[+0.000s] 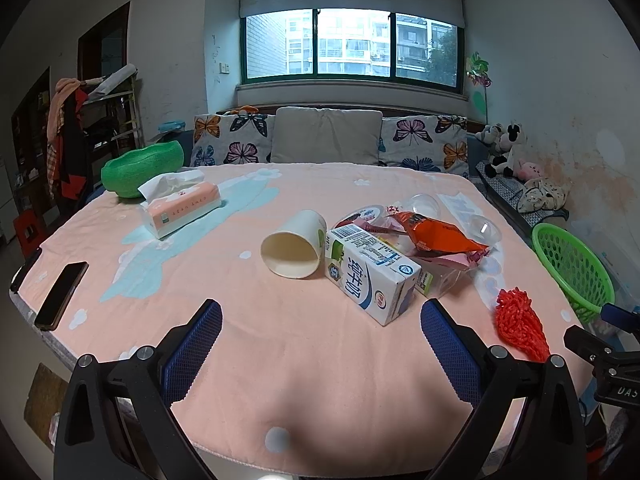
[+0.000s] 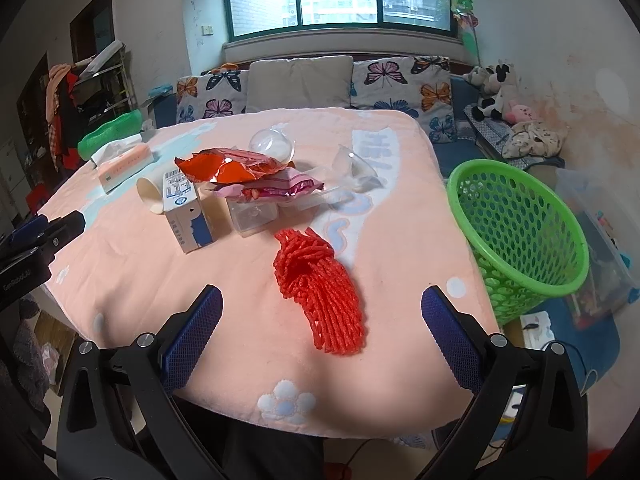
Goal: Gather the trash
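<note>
Trash lies on a pink-clothed table (image 1: 280, 360) (image 2: 140, 272): a tipped paper cup (image 1: 294, 245) (image 2: 149, 194), a white and blue milk carton (image 1: 370, 274) (image 2: 188, 216), an orange snack bag (image 1: 438, 234) (image 2: 228, 168), a pink wrapper (image 2: 276, 188), clear plastic cups (image 2: 274, 144) and a red foam net (image 1: 518, 324) (image 2: 324, 296). A green mesh basket (image 1: 572, 268) (image 2: 516, 236) stands off the table's right edge. My left gripper (image 1: 320, 316) is open, short of the cup and carton. My right gripper (image 2: 320, 304) is open with the red net lying between its fingers, untouched.
A tissue pack (image 1: 180, 208) (image 2: 122, 166) and a green bowl-shaped thing (image 1: 140, 170) sit at the table's far left. A phone (image 1: 62, 294) lies at the left edge. A cushioned bench (image 1: 328, 140) runs behind the table. The other gripper shows at each view's side.
</note>
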